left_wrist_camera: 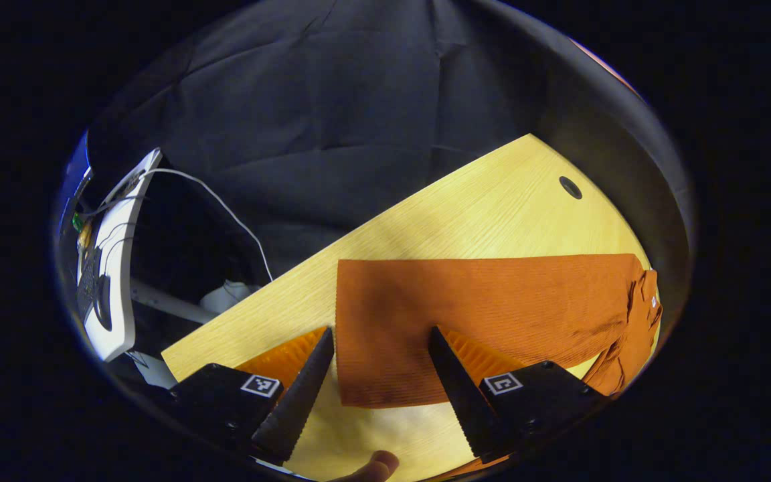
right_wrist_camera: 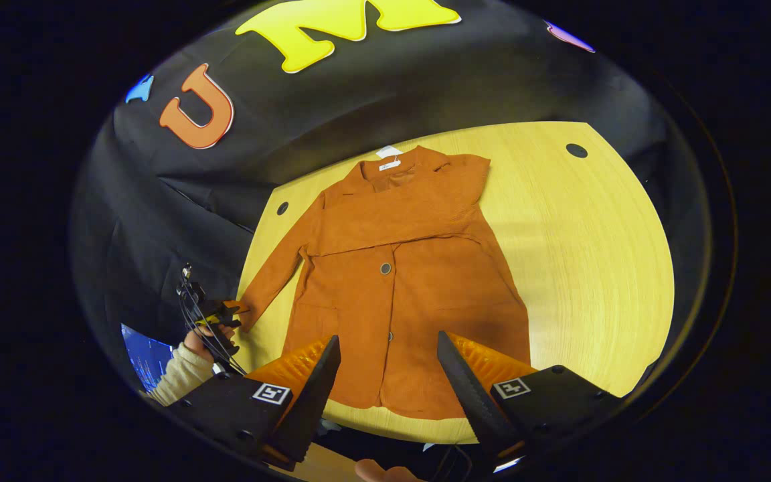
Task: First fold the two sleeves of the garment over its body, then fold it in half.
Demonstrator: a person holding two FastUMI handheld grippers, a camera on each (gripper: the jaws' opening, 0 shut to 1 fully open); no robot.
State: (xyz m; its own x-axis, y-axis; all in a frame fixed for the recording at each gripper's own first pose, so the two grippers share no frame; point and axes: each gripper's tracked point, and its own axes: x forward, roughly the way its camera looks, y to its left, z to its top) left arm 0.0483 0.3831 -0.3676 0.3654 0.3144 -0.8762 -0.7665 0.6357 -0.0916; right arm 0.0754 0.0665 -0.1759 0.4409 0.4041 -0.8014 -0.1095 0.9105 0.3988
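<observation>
From the right gripper view I judge the first step half done: the rust-orange ribbed button-front jacket lies flat, collar away from me, on the pale yellow wood-grain table, with one sleeve already laid across its chest and the other sleeve stretched out toward the table's left edge. Starting at the left, my left gripper sits farther off at that sleeve's cuff, held by my hand in a cream sleeve; from there I cannot tell whether it has closed on the cloth. In the left gripper view its fingers stand apart with nothing between them, hanging over what looks like the end of the sleeve. The next move, as I see it, calls for pinching that cuff and carrying it rightward over the body. Moving right, my right gripper is spread wide and empty above the jacket's hem, which lies close to the near table edge, so there is little margin there. Farther right the tabletop is bare wood up to a small dark round hole, giving plenty of room for the half fold.
</observation>
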